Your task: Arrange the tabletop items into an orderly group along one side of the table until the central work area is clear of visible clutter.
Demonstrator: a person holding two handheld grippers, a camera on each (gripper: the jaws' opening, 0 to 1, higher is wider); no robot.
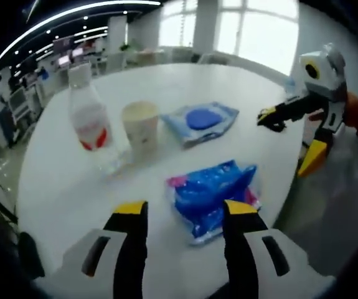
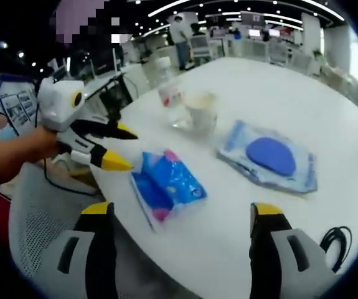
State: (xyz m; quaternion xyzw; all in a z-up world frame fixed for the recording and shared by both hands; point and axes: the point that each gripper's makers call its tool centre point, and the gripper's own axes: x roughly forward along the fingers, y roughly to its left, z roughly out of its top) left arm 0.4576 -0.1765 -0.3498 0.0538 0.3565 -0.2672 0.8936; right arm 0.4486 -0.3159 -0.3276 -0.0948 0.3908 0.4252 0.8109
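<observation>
The left claw (image 1: 185, 215) hangs wide over the blue packet (image 1: 213, 196), soft and crinkly; pinch its near edge. Beyond it stand cup (image 1: 141, 128) and bottle (image 1: 89, 115). The right claw (image 2: 182, 215) gapes too.

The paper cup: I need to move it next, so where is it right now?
In the left gripper view the paper cup stands upper-centre on the white table, between the plastic bottle and the pale blue packet.
</observation>
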